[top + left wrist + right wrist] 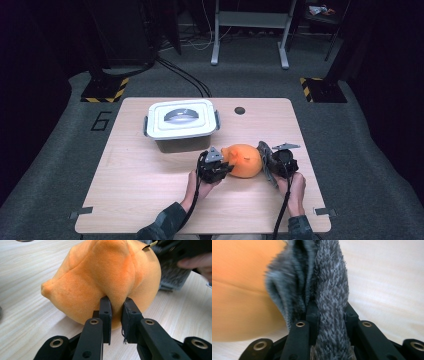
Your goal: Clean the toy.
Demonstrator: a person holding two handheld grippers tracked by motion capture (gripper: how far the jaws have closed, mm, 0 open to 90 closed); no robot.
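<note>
Pale wooden table, seen from above, carrying everything. Toward its far side, a grey storage box with a white lid clipped on and a handle recess in the top, well apart from the hands. Nearer the front edge, right of centre, an orange plush toy resting on the tabletop, rounded, with a small nub sticking out on one side. Against its right side, a grey furry cloth, bunched and standing on edge, touching the plush. Left gripper at the toy's left, pinched on a fold of orange fabric low on the plush, jaws drawn nearly together with the fold squeezed between the pads. Right gripper at the toy's right, clamped on the grey cloth, pile bulging out between and above the jaws; orange plush blurred at the left of that gripper view.
</note>
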